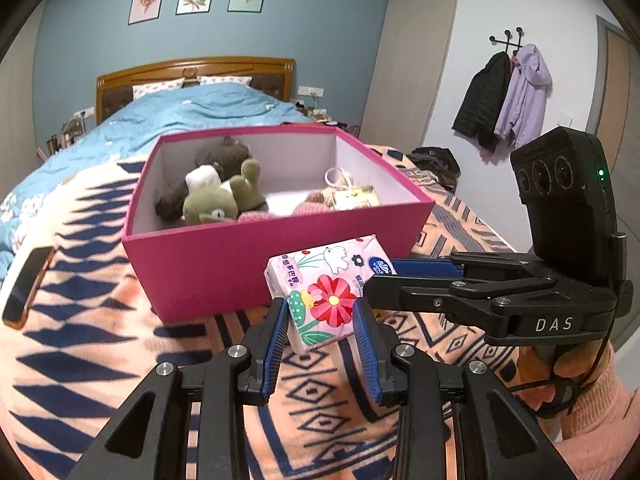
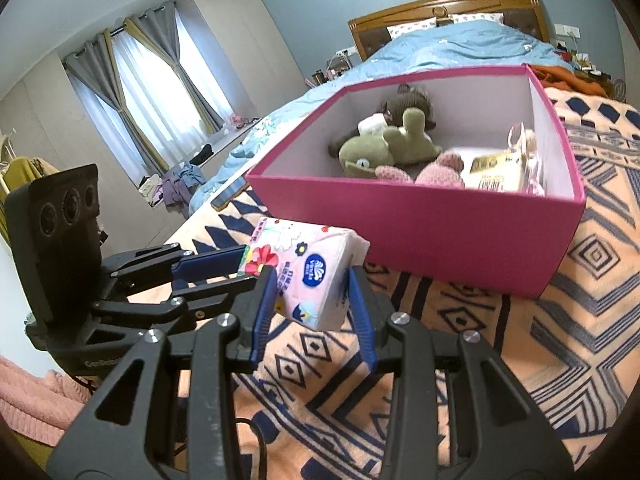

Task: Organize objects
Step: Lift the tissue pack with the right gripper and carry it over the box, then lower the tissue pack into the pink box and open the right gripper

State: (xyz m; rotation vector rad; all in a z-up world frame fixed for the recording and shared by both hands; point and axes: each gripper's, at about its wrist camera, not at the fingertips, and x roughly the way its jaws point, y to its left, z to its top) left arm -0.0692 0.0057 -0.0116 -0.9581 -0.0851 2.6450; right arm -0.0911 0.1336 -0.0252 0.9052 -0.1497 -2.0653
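A pink flowered tissue pack (image 1: 328, 294) is held off the patterned blanket, in front of the pink box (image 1: 224, 264). My left gripper (image 1: 322, 326) is shut on its near end. My right gripper (image 1: 384, 276) comes in from the right and is shut on the pack's right side. In the right wrist view, the right gripper (image 2: 310, 298) clamps the pack (image 2: 308, 268), and the left gripper (image 2: 244, 262) grips it from the left. The box (image 2: 440, 224) holds a green plush frog (image 1: 218, 200), a brown plush and pink knitted items.
The box stands on an orange and navy patterned blanket (image 1: 100, 340) on the bed. A dark phone (image 1: 26, 286) lies on the blanket at the left. Coats (image 1: 508, 96) hang on the right wall. Curtains (image 2: 152, 72) and clothes on the floor are far left.
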